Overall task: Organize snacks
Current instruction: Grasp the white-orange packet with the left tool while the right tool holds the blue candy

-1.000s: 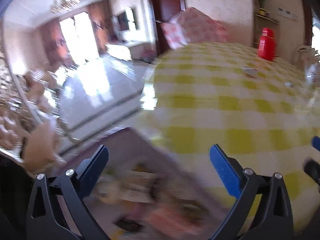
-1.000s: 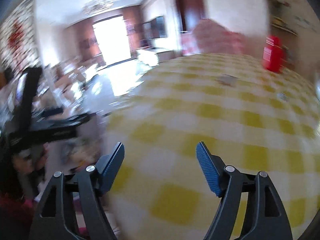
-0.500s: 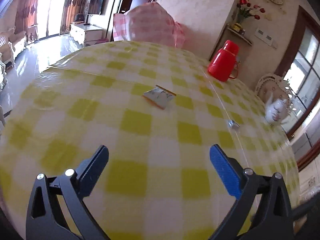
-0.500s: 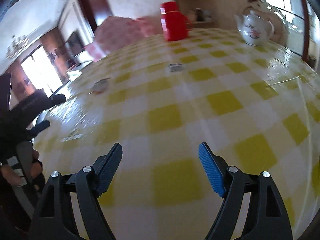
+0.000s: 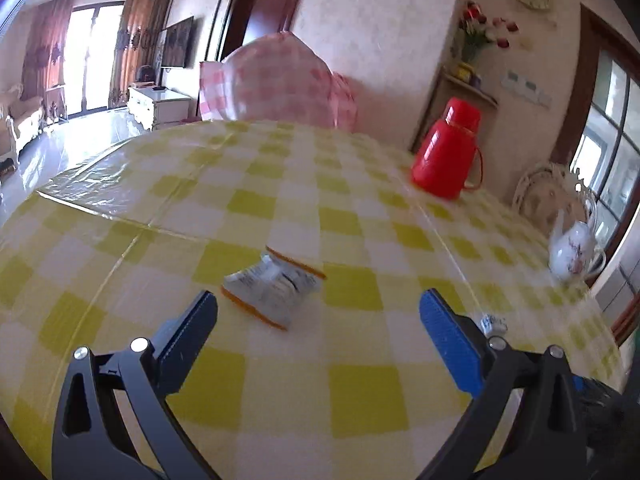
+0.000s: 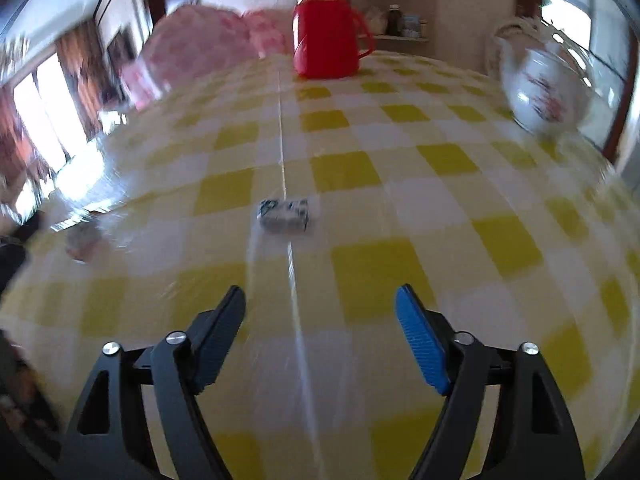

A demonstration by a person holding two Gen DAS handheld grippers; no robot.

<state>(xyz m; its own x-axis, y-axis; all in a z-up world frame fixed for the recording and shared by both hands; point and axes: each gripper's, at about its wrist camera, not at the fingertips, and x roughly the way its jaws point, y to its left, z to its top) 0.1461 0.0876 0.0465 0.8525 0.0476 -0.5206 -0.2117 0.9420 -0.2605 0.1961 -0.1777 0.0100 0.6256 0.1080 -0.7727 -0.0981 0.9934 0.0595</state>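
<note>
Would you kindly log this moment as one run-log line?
left gripper: open, empty, facing orange-edged white snack packet | right gripper: open, empty, closing slightly, facing small white-blue snack packet | surface: yellow-checked tablecloth

A crinkled white snack packet with orange edges [image 5: 274,289] lies on the yellow-and-white checked tablecloth [image 5: 360,380]. A small white-and-blue wrapped snack [image 6: 285,214] lies to its right. Behind both stands a red plastic thermos jug [image 5: 448,151], with a white floral porcelain teapot [image 5: 575,253] right of it.
</note>
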